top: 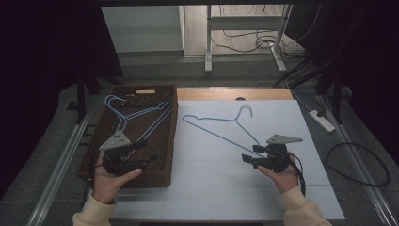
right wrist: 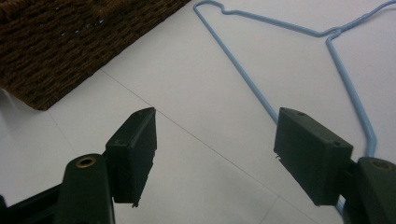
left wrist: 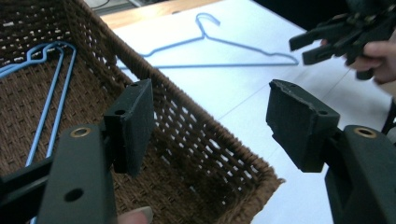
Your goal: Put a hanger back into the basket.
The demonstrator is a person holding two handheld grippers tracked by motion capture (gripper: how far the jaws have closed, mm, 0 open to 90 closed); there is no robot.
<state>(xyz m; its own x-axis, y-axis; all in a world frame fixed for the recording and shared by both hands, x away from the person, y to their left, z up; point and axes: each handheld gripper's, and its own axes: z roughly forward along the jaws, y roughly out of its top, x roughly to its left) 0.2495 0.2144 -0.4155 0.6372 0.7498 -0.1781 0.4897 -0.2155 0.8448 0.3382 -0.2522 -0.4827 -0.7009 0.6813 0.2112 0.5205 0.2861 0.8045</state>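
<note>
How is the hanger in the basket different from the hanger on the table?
The basket hanger lies inside the brown wicker basket, near the left gripper; the table hanger lies flat on the white table, by the right gripper. The basket hanger's hook points left, the table hanger's points away from the person. Both are thin blue wire, and nothing holds either.

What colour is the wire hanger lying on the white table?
Light blue; the hanger shows best in the high view.
</note>
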